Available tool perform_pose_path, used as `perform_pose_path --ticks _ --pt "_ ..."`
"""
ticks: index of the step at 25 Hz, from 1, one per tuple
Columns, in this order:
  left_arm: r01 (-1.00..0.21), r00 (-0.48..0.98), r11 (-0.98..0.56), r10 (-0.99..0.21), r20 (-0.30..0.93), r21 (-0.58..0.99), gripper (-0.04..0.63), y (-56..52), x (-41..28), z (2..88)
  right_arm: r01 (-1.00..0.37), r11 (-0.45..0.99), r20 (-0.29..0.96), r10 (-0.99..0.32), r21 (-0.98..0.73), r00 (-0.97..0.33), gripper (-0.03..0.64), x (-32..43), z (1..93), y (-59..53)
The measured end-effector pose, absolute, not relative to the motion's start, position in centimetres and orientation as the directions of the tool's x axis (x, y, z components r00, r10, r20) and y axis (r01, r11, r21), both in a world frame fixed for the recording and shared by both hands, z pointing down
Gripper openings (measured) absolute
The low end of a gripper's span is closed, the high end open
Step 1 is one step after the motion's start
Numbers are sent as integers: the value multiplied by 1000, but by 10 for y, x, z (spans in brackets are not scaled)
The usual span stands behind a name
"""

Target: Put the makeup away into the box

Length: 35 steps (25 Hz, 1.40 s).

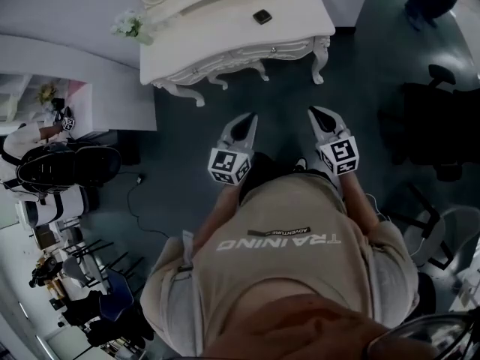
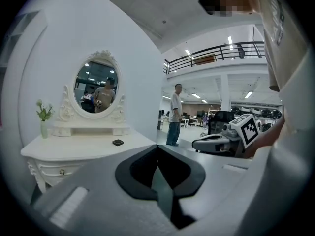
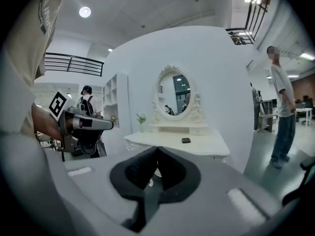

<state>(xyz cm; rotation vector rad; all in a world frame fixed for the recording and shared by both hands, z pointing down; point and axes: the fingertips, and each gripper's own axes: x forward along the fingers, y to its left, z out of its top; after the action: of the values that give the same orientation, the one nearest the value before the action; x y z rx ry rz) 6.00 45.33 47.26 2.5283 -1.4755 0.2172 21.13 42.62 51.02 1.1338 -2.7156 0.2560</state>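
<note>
Nothing has been put away yet, by the look of it. The grey hard-shelled left tool (image 1: 245,123) and the matching right tool (image 1: 321,118) hang over the dark smooth floor (image 1: 187,201). Each has its black padded jaws pressed together on nothing. The white carved bench (image 1: 225,40) stands apart from them at 12 o'clock, with curled legs and a glossy painted top.

The only likely makeup in view is a small dark square flat case (image 1: 262,16). It lies alone on the bench top, toward 1 o'clock from the tools, and looks hard and low enough to pinch by its edges. No box shows in any view, so finding it, the approach, the pickup and the stowing are all left.

An oval mirror (image 2: 97,86) in a scrolled white frame rises behind the case, and a green sprig in a pale vase (image 1: 129,25) stands at the bench's 9 o'clock end.
</note>
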Motion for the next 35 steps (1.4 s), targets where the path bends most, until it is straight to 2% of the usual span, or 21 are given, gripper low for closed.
perform_pose_path --ticks 6,14,19,25,35 --pt "-877 479 -470 -842 249 98 8 435 53 479 -704 702 303 -650 -113 -697 3 208 540 415" --pt "-887 460 -454 -861 217 79 8 388 8 479 -730 680 257 -696 -64 -671 3 173 514 358" --pt "-861 508 -503 -844 173 78 8 341 -7 463 -760 647 247 -730 -51 -638 3 154 492 314" --pt "-827 561 -559 -819 121 52 8 292 -34 451 -774 631 227 -761 45 -607 3 117 470 276" --pt "-833 554 -539 -817 162 128 8 240 -70 478 -810 586 291 -771 -24 -567 3 104 493 231"
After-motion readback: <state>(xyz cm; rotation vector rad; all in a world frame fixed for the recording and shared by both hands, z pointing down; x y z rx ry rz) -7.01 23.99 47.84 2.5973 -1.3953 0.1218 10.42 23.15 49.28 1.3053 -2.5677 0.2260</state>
